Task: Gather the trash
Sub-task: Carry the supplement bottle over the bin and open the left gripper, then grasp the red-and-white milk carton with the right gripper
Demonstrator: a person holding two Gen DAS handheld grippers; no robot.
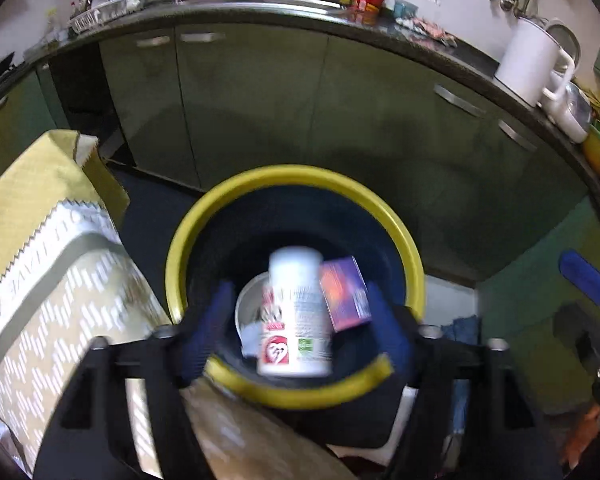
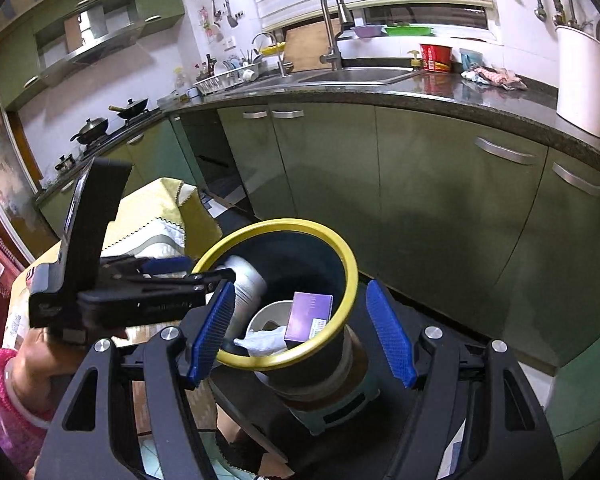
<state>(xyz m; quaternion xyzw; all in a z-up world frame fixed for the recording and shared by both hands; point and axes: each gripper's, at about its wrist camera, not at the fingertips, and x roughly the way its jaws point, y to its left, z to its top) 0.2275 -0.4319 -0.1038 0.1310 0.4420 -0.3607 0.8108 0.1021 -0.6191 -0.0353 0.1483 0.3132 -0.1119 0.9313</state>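
Note:
A dark bin with a yellow rim (image 1: 236,188) stands on a stool; it also shows in the right wrist view (image 2: 350,264). My left gripper (image 1: 300,332) is open above the bin mouth. A white bottle (image 1: 296,316) with a red label is blurred between the spread fingers, falling into the bin; it also shows in the right wrist view (image 2: 248,284). Inside lie a purple box (image 1: 346,294), a white cup (image 1: 248,312) and crumpled tissue (image 2: 264,340). My right gripper (image 2: 300,332) is open and empty just before the bin.
A table with a yellow cloth (image 1: 40,208) stands left of the bin. Green cabinets (image 1: 260,100) and a dark counter (image 2: 420,92) with sink, red bowl (image 2: 434,56) and white kettle (image 2: 582,80) run behind. The person's pink sleeve (image 2: 4,400) is at the lower left.

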